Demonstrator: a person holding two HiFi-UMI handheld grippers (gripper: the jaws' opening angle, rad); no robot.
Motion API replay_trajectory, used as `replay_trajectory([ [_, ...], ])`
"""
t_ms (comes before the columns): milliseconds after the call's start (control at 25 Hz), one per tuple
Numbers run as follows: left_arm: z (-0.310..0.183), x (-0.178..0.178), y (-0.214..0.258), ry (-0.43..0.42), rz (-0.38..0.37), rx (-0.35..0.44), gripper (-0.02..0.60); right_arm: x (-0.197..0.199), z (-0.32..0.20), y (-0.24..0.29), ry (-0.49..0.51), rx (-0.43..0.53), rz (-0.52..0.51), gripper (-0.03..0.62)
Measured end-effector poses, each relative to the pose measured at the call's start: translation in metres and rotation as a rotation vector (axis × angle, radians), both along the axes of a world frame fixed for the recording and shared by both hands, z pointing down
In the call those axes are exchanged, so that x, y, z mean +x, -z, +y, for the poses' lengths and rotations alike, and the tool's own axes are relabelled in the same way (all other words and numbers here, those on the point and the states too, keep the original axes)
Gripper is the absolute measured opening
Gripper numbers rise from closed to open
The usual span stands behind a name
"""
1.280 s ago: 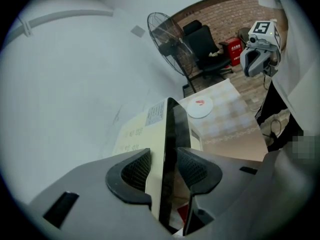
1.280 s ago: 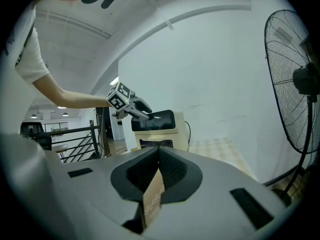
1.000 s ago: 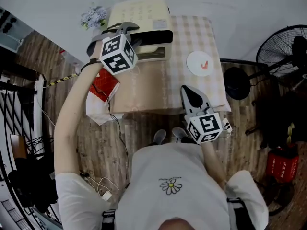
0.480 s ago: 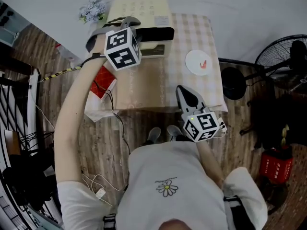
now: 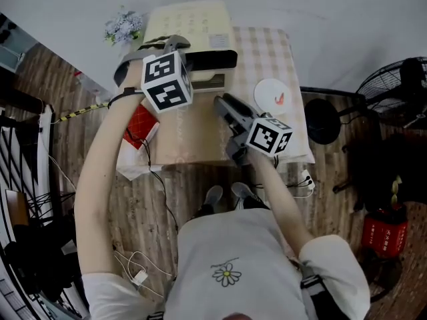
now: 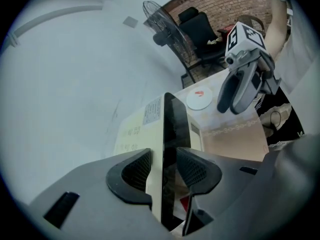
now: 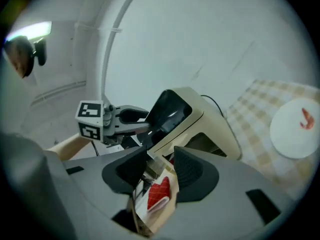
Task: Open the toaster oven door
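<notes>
One change: right gripper (image 5: 223,103) now up by toaster oven (image 5: 190,19), jaws just opening, empty; left gripper (image 5: 175,43) clamps door (image 5: 212,60); plate (image 5: 273,93) nr.

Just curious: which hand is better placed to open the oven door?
Left. The left gripper clamps the door by its edge; the right gripper, jaws just opened, empty, hovers short of the toaster oven.

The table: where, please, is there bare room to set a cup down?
Free: the plain tabletop between the toaster oven and the near edge, left side; also the checked cloth behind the plate. Crowded: the toaster oven door, clamped by the left tool, and the middle, under the right tool, its empty jaws just opening.
</notes>
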State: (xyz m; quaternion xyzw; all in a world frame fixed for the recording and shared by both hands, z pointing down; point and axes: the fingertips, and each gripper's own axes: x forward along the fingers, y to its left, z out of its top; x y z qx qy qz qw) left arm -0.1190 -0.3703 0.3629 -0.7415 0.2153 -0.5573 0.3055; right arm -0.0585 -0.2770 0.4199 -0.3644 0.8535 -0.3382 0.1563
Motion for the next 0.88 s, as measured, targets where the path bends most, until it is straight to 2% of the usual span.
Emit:
replay_trajectory([
  [200,-0.001,0.000,-0.001,0.013,-0.042,-0.040,0.172,-0.028,-0.041,-0.020,0.007,-0.156,-0.253,0.138],
  [600,-0.001,0.001,-0.001,0.015,-0.030,-0.035,0.173,-0.055,-0.085,-0.043,-0.032,-0.333,-0.457,0.138],
  [760,-0.002,0.001,-0.002,0.015,-0.035,-0.045,0.175,-0.057,-0.095,-0.046,-0.080,-0.380,-0.502,0.071],
  [880,-0.002,0.000,-0.001,0.018,-0.020,-0.040,0.176,-0.058,-0.096,-0.046,-0.099,-0.383,-0.521,0.063],
])
